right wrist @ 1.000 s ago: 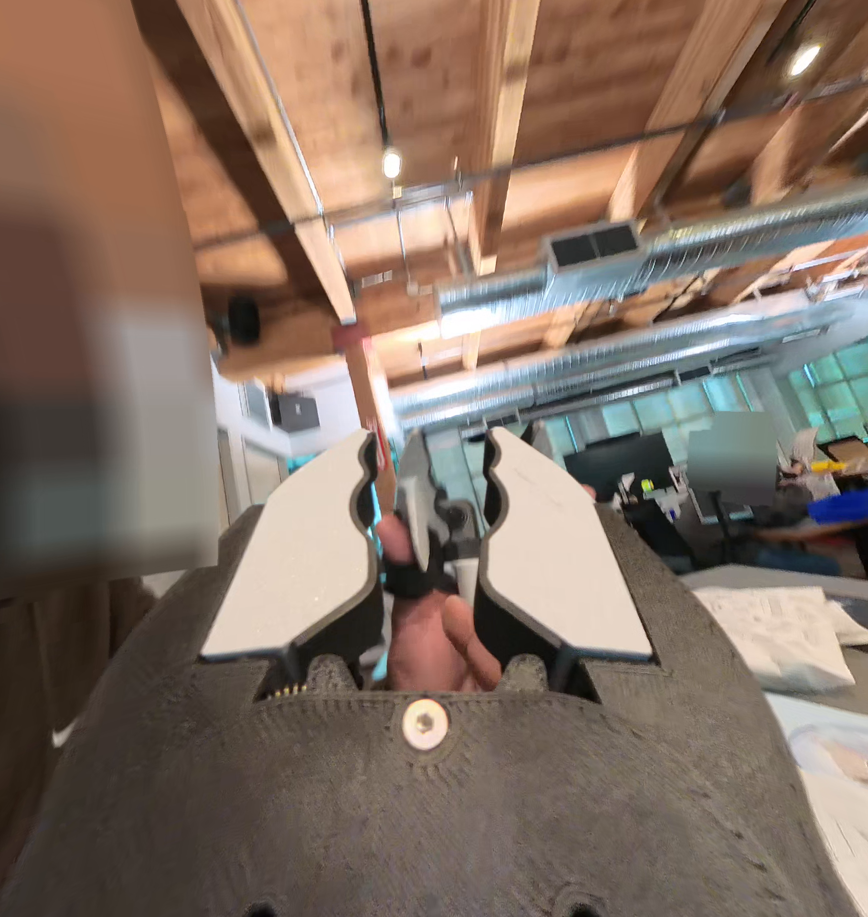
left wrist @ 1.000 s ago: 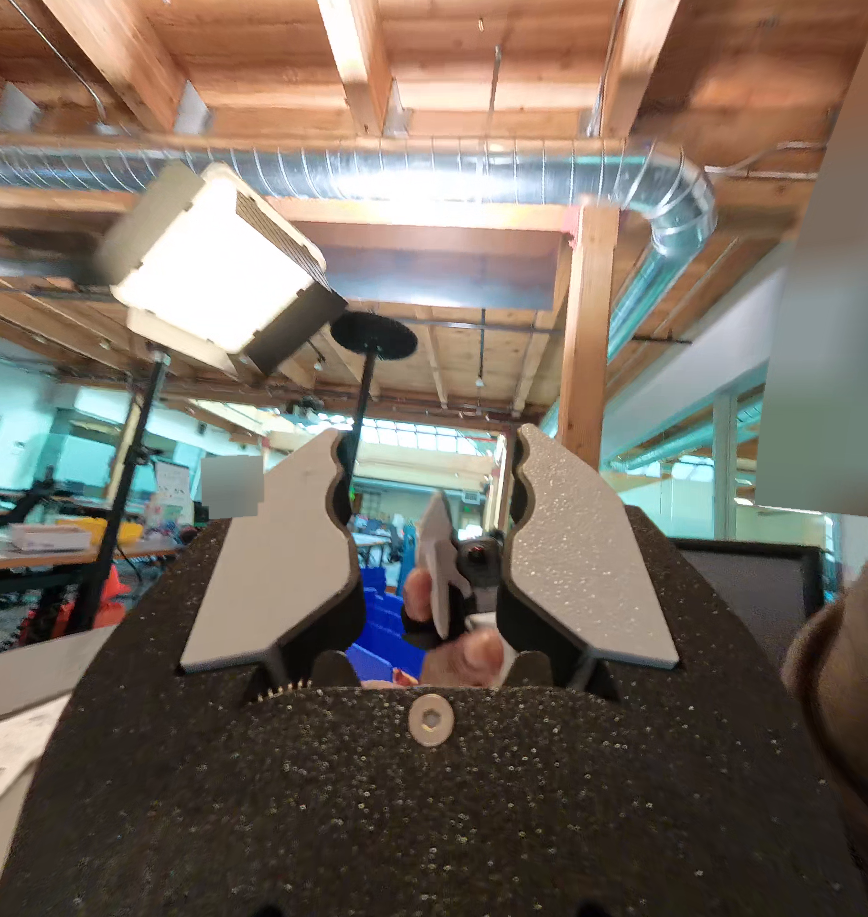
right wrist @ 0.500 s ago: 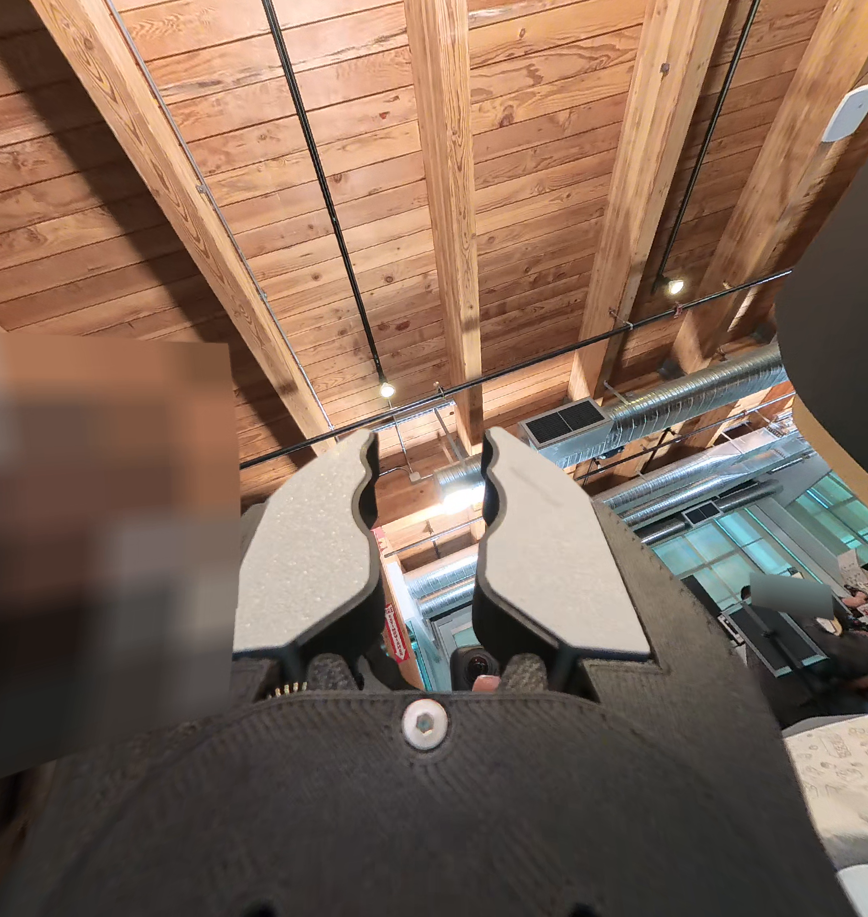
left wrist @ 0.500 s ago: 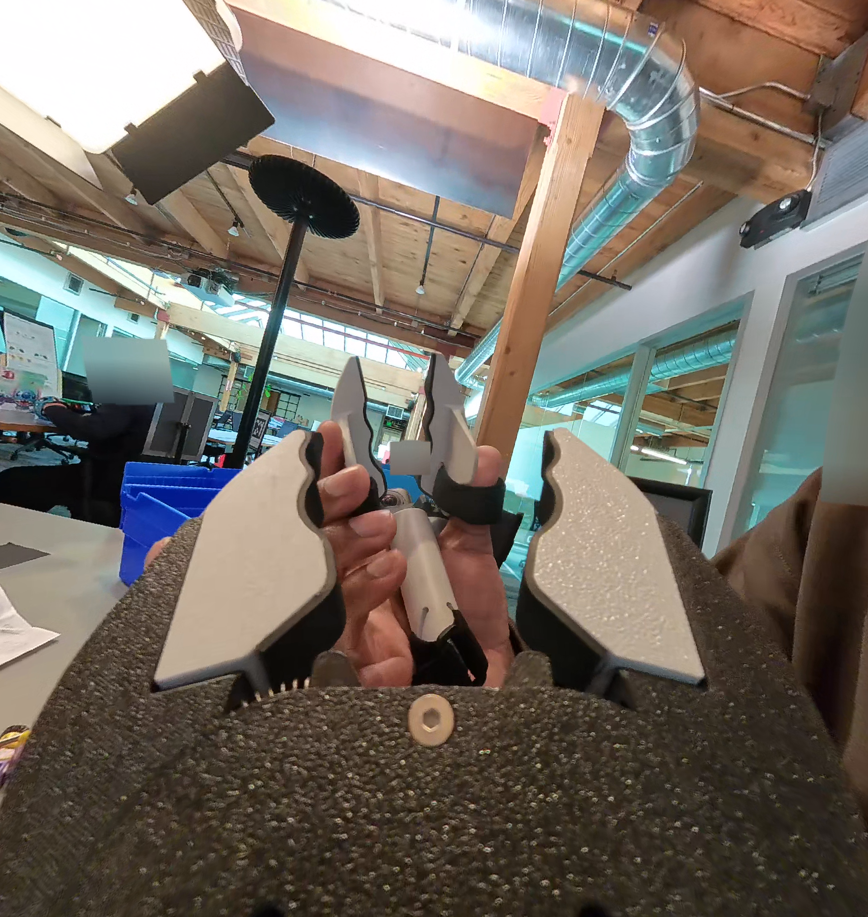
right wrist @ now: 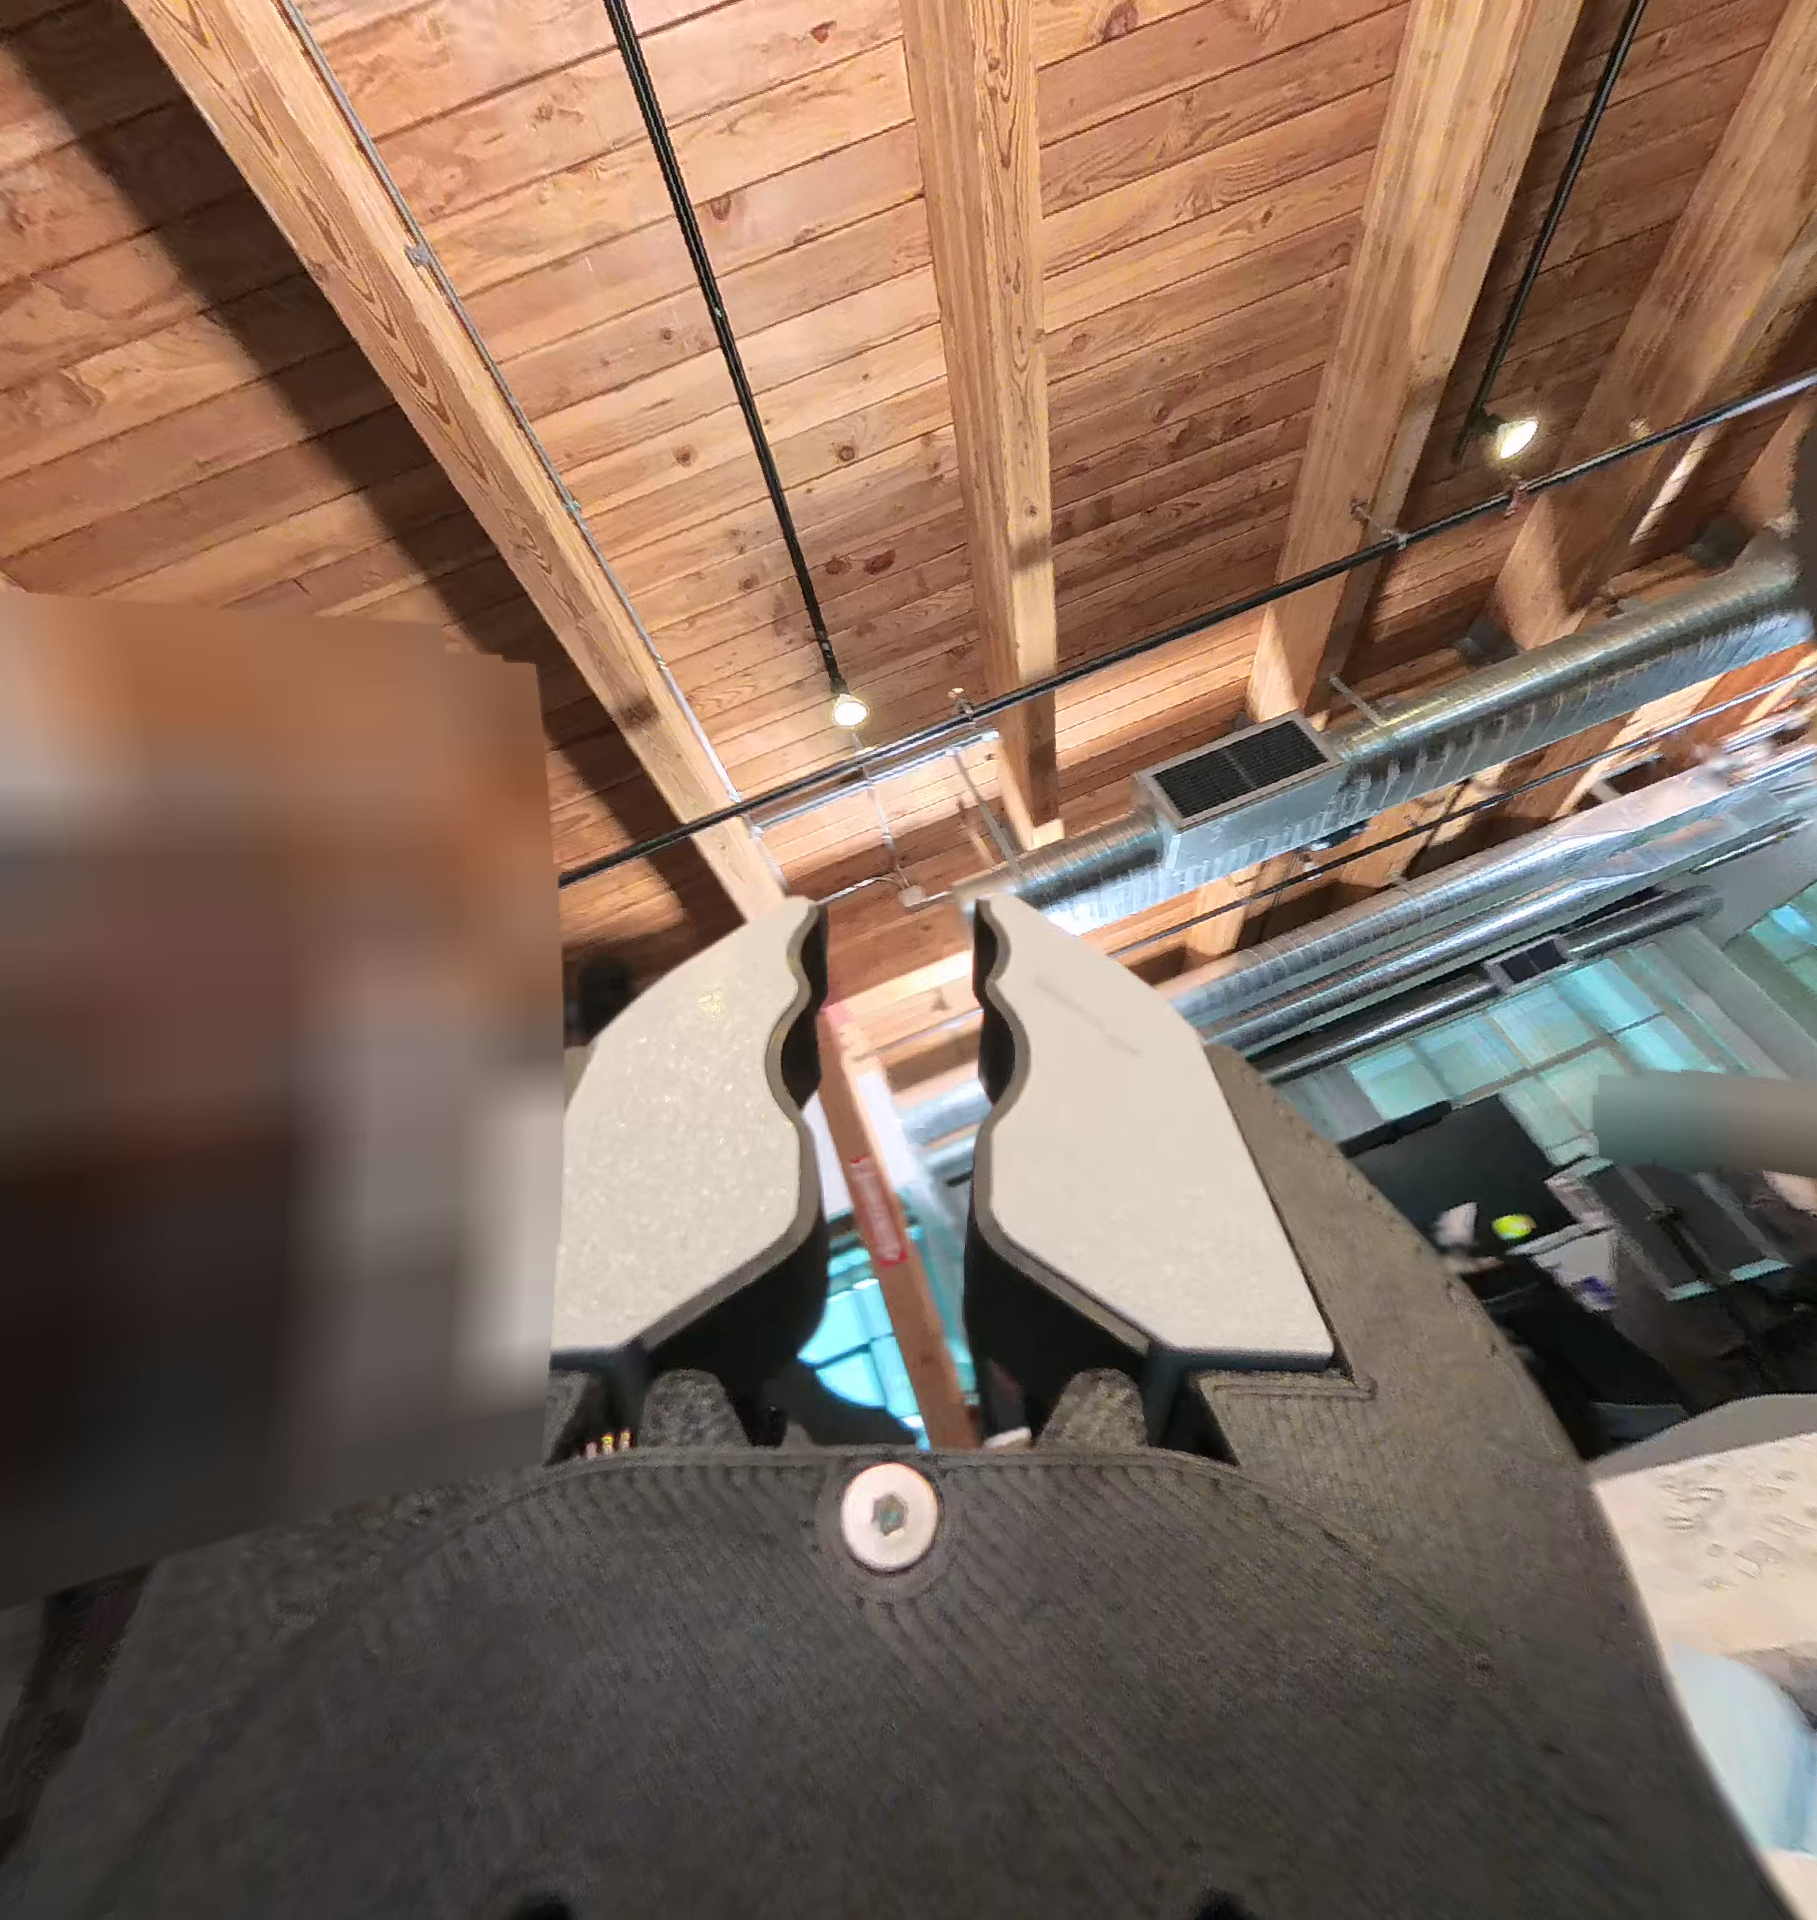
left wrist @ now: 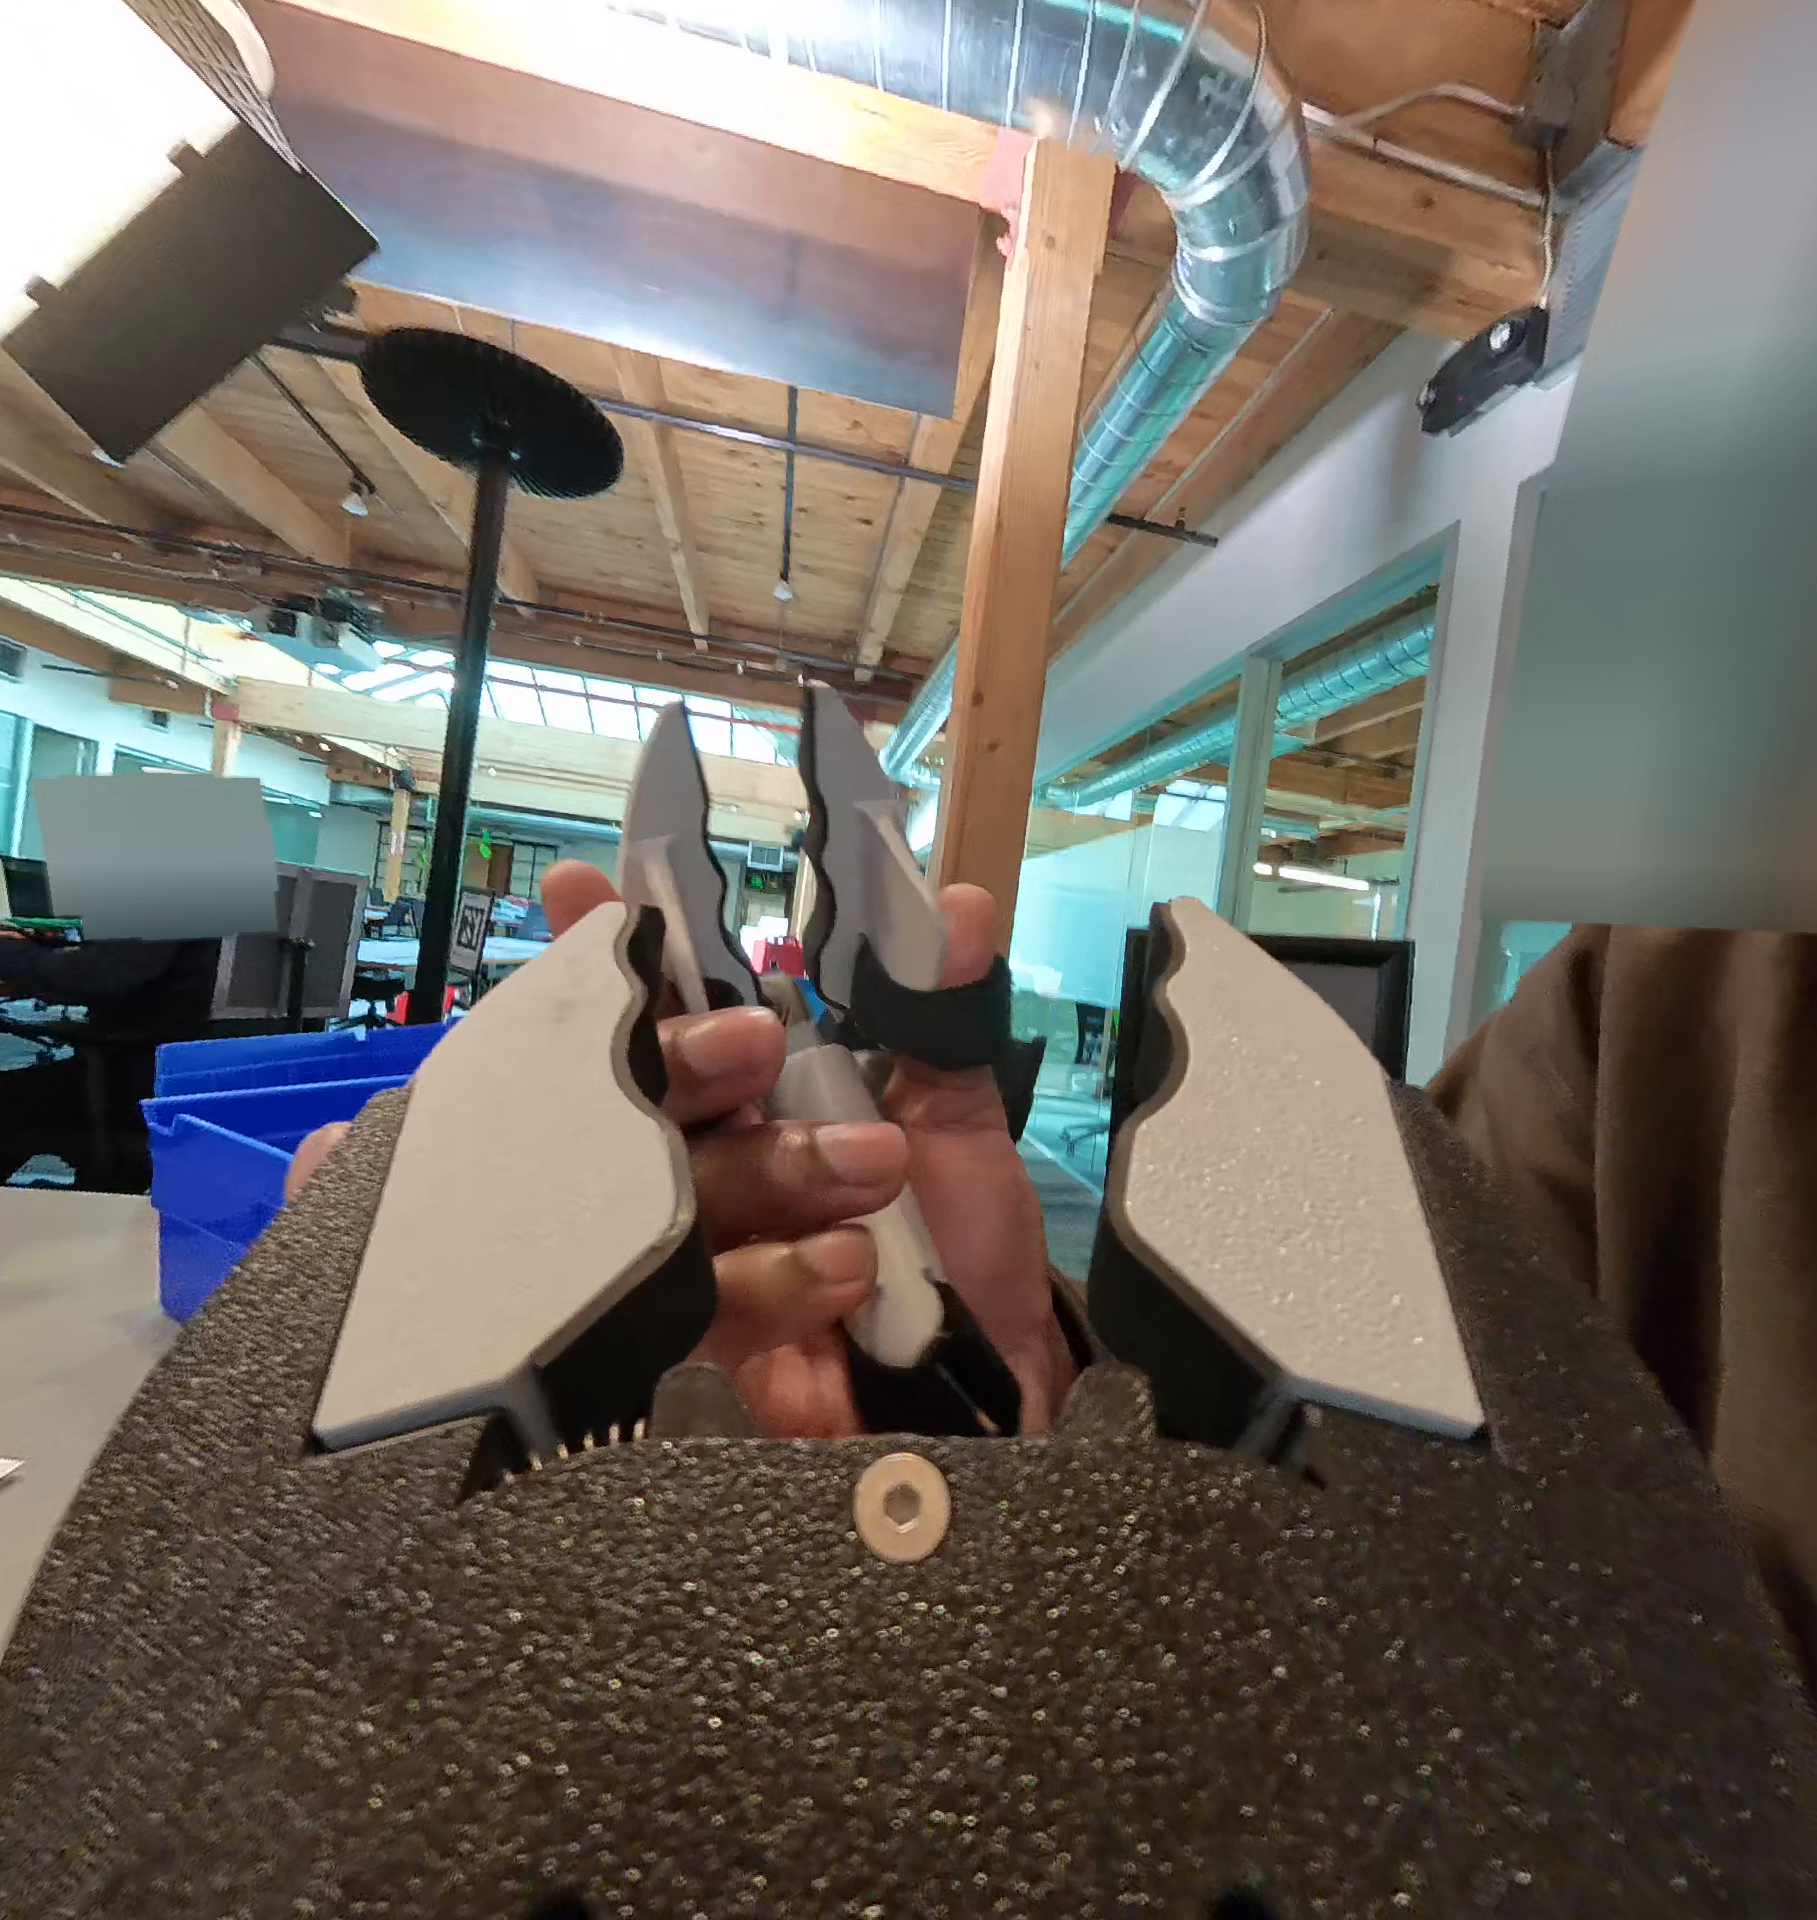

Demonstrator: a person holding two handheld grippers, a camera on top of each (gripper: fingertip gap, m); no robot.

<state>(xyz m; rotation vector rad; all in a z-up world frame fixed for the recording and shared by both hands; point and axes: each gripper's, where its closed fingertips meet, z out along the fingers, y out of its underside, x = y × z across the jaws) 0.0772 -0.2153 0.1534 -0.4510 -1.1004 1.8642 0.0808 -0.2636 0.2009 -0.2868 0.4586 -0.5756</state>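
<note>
My left gripper (left wrist: 893, 935) is wide open and empty, raised and tilted up toward the room. Beyond its fingers (left wrist: 530, 1143) a person's hand (left wrist: 831, 1164) holds my right gripper (left wrist: 748, 717) upright. A black strap (left wrist: 935, 1013) goes round one finger of that hand. The hand and the right gripper stand farther off and touch neither left pad. In the right wrist view my right gripper (right wrist: 899, 920) points at the wooden ceiling (right wrist: 987, 312). Its fingers (right wrist: 696, 1122) stand a little apart with only air between them.
Blue bins (left wrist: 260, 1101) stand on a grey table (left wrist: 42, 1299) at the left. A black light stand (left wrist: 468, 675), a lamp panel (left wrist: 104, 208) and a wooden post (left wrist: 1018, 520) rise behind. A brown sleeve (left wrist: 1662, 1247) is at the right. Papers (right wrist: 1735, 1538) lie low right. The grippers' ends are close to 7 cm from one another.
My left gripper tilted down from the ceiling and its jaws opened wider. The hand with my right gripper rose closer in front. My right gripper swung up to the ceiling and its jaws narrowed a little.
</note>
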